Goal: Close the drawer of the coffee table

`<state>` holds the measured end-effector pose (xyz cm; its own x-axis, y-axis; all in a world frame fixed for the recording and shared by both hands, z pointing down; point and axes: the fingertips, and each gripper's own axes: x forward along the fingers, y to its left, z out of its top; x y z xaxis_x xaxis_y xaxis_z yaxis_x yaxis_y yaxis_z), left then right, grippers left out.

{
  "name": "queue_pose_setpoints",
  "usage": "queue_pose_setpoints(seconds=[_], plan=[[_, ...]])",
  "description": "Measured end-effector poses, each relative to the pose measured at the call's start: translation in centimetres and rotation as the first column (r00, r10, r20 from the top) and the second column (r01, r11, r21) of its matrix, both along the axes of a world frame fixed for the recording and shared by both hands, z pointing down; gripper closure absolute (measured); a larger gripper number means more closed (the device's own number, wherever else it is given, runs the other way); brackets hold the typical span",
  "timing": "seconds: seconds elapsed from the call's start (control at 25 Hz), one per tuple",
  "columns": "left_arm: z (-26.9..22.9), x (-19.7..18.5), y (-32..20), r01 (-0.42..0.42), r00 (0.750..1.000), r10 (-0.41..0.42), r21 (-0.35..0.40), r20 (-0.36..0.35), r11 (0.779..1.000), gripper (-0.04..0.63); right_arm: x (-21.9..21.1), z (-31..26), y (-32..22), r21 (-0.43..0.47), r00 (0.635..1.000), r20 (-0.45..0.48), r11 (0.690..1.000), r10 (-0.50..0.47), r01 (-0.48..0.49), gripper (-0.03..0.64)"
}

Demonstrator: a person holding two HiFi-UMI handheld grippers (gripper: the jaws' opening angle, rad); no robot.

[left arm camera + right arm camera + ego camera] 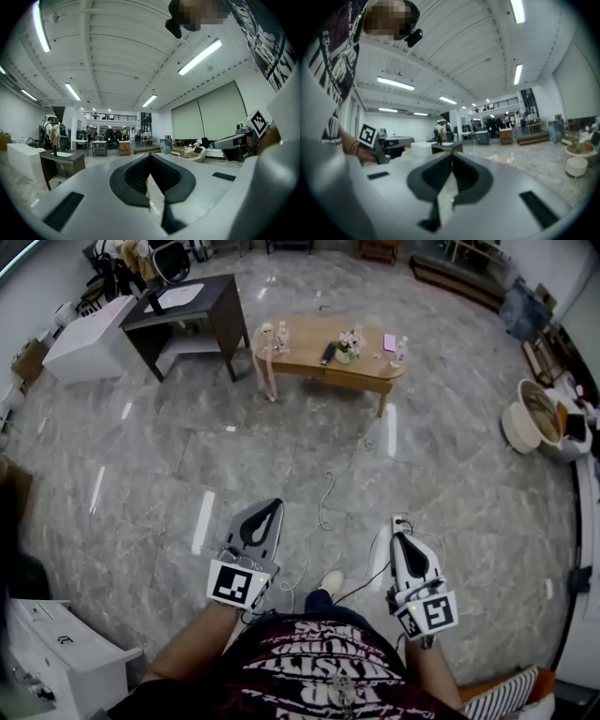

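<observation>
The light wooden coffee table (305, 354) stands far ahead on the marble floor, carrying a remote, a small flower pot, a pink item and little bottles. From this distance I cannot make out its drawer. Both grippers are held low in front of the person, well short of the table. My left gripper (272, 505) is shut and empty, its dark pads meeting at the tips (150, 155). My right gripper (398, 535) is likewise shut on nothing (451, 153). A strip of the table top (506, 161) shows just beyond the right jaws.
A dark desk (187, 320) and a white cabinet (89, 338) stand left of the table. A cable (323, 512) trails across the floor between the grippers. A white unit (56, 652) sits at lower left, and baskets (544, 418) at the right wall.
</observation>
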<state>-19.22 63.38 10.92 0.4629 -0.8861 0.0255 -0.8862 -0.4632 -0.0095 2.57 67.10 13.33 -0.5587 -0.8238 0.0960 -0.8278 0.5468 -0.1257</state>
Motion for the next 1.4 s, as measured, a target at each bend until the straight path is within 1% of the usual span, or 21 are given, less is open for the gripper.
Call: queue_pose_setpoints(seconds=[0.16,0.36,0.48,0.56,0.68,0.76,0.96,1.16,1.4], plan=[[-0.3,2.3,-3.4,0.025,0.999,-0.026,0.007,0.025,1.0,0.572,2.9,-0.1,-2.7,0.0,1.0,-0.002,1.0,-0.006,0.006,0.581],[-0.2,3.7,-5.4,0.069,0.998,-0.069,0.007,0.001,0.998,0.572,5.7,-0.3,-6.0,0.008,1.0,0.001,1.0,-0.012,0.012,0.581],[-0.2,3.3,-5.6,0.075,0.997,-0.075,0.006,-0.007,0.997,0.572,6.0,-0.4,-7.1,0.002,0.999,0.028,1.0,-0.017,0.017,0.581],[-0.2,2.5,-5.9,0.098,0.995,-0.098,-0.001,-0.016,0.995,0.572,5.7,-0.1,-7.4,-0.003,0.999,0.036,1.0,-0.028,0.028,0.581],[0.1,1.3,-6.7,0.141,0.989,-0.143,-0.033,-0.049,0.989,0.572,5.4,0.6,-7.8,-0.017,0.999,0.039,0.999,-0.037,0.037,0.581],[0.3,1.1,-7.1,0.15,0.987,-0.152,-0.041,-0.051,0.988,0.572,5.4,0.8,-8.0,-0.021,0.998,0.042,0.999,-0.038,0.039,0.581],[0.7,1.8,-8.6,0.129,0.991,-0.13,-0.038,-0.04,0.991,0.572,6.2,0.7,-9.2,-0.017,0.999,0.041,1.0,-0.011,0.011,0.581],[1.0,2.6,-11.5,0.086,0.996,-0.087,-0.034,-0.031,0.996,0.572,6.8,0.9,-11.2,-0.019,0.999,0.043,0.999,0.031,-0.03,0.582],[1.2,2.4,-15.6,0.048,0.999,-0.048,-0.034,-0.018,0.998,0.572,5.7,0.3,-15.1,0.004,0.996,0.039,0.997,0.077,-0.077,0.582]])
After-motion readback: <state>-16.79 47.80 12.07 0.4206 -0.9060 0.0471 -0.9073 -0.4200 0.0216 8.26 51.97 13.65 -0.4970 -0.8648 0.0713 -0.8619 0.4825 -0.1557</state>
